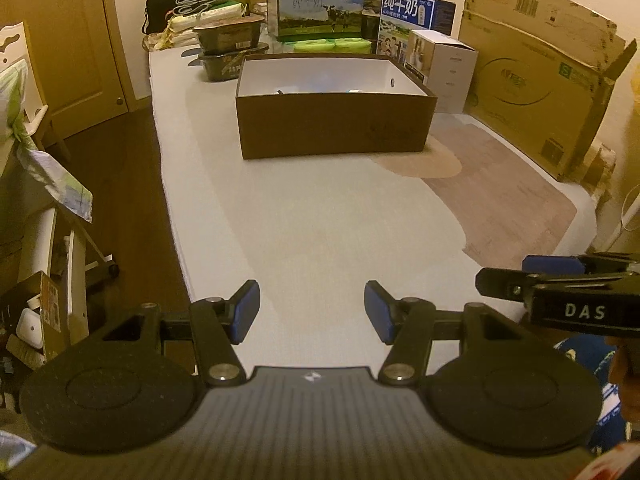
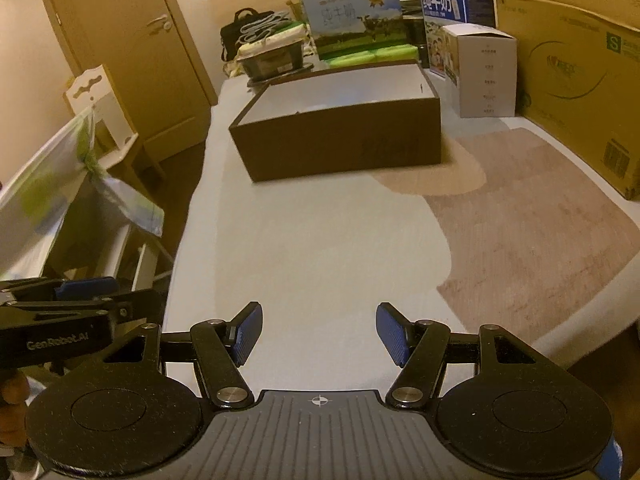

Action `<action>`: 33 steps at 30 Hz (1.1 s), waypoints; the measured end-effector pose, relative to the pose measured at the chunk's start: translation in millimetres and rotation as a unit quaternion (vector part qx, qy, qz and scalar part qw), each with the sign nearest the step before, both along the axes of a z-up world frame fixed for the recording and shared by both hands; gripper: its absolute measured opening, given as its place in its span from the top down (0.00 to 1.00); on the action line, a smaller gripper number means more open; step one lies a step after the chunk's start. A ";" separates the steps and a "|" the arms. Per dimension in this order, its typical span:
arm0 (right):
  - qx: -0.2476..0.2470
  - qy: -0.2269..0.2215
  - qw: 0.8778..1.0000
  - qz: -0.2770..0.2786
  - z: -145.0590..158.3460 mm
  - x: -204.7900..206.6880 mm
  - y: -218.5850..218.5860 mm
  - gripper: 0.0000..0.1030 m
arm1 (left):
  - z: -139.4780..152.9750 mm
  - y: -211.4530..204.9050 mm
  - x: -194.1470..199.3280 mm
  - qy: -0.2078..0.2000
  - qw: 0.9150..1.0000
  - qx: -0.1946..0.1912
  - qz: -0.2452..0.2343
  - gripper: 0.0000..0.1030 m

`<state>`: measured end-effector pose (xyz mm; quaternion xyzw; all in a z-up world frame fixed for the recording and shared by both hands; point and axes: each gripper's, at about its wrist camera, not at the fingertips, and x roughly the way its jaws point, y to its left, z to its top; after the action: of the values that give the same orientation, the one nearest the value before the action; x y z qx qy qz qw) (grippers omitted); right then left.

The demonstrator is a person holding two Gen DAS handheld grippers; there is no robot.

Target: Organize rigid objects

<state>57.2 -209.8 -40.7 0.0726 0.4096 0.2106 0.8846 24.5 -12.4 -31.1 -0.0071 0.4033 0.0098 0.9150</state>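
Two tongs in play, both empty. The left tongs point(image 1: 311, 312) hang over the pale bed point(image 1: 304, 232) with blue pads point(image 1: 248, 308) spread apart, nothing between them; the right tongs point(image 2: 319, 334) sit just beside, spread the same way and gripping nothing.

Left to right now: one wooden door point(image 1: 80, 40), then at the head of the bed one black bag point(image 1: 168, 4), a pile of folded cloths point(image 1: 200, 12), and two dark trays point(image 1: 232, 48) stacked. One brown box point(image 1: 334, 120), open-topped with a white lining, stands mid-bed, well ahead of both tongs; small items lie inside, too small to tell. Behind it stand two milk cartons point(image 1: 316, 4), then one white carton point(image 1: 448, 68). One big flattened cardboard sheet point(image 1: 536, 80) leans along the right wall. The bed between tongs and box holds only a tan blanket point(image 1: 500, 200) off right.
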 end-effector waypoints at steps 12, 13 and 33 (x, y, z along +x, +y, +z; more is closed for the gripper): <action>-0.016 -0.022 1.000 0.000 12.7 -32.6 4.9 0.39 | 7.3 -2.1 -28.4 -0.014 1.000 -0.009 -0.009 0.46; -0.017 -0.022 1.000 0.001 12.6 -33.5 5.2 0.39 | 7.4 -2.4 -29.1 -0.014 1.000 -0.009 -0.009 0.46; -0.020 -0.017 1.000 0.001 10.4 -35.1 3.3 0.39 | 6.8 -5.7 -30.7 -0.014 1.000 -0.009 -0.011 0.46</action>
<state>22.1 -206.5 -30.3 0.0512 0.3984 0.2047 0.8926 -6.2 -18.2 -24.4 -0.0113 0.3908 -0.0038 0.9204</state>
